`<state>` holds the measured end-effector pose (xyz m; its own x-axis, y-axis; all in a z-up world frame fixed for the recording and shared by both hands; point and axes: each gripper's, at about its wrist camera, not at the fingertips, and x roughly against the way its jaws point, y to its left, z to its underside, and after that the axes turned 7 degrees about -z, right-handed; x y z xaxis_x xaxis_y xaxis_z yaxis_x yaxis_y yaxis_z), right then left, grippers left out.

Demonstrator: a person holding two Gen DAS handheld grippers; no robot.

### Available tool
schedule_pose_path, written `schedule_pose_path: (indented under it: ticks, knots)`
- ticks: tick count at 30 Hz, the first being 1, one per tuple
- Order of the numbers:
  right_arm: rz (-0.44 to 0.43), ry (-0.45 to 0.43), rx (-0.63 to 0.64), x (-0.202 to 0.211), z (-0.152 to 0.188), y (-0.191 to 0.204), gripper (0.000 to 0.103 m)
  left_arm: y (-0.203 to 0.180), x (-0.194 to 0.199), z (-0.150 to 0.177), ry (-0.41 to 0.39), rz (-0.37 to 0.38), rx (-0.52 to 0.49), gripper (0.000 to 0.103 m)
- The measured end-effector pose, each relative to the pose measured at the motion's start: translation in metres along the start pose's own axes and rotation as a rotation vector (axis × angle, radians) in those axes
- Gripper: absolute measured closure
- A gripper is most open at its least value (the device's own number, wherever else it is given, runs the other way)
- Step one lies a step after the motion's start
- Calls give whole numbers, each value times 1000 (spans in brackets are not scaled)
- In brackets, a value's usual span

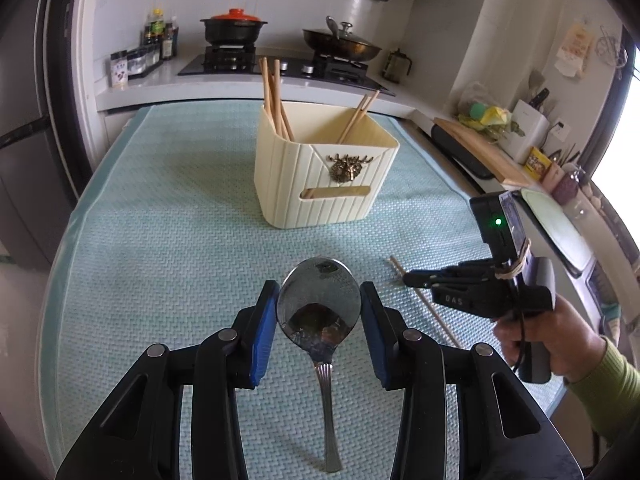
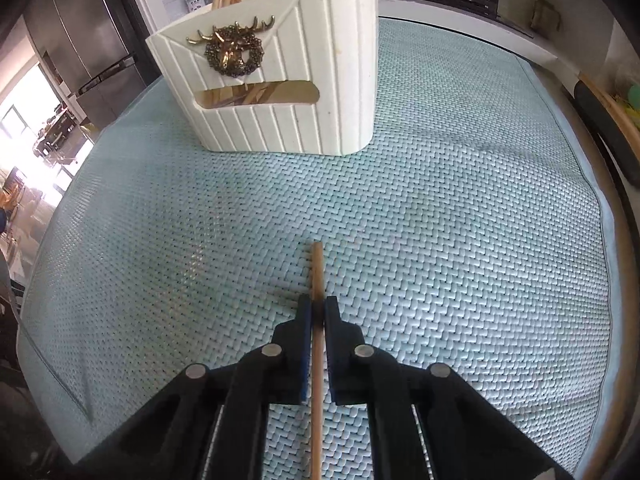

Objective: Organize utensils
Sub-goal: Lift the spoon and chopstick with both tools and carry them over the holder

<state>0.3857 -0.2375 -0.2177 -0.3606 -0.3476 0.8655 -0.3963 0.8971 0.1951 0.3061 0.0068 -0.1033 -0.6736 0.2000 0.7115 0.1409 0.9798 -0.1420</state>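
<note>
Left fingers (image 1: 319, 308) gripping spoon (image 1: 319, 306), right fingers (image 2: 316, 312) clamping chopstick (image 2: 317, 280), woven teal mat (image 2: 440, 240), kitchen stove (image 1: 280, 65) behind

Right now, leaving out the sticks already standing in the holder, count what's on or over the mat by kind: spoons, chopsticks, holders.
Spoon: 1
Chopstick: 1
Holder: 1
Total: 3
</note>
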Motion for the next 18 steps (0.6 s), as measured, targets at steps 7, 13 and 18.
schedule_pose_path:
  ticks: [7,13,18]
  knots:
    - [-130,-191,-88,61,4,-6,97,6,11,0,-20,-5,14,62]
    - [-178,-408,-87,126,23,-1,96,8,14,1,-25,-6,31,62]
    - [-167,-533,-49,164,37,17,96,8,22,1,-40,-8,39,62]
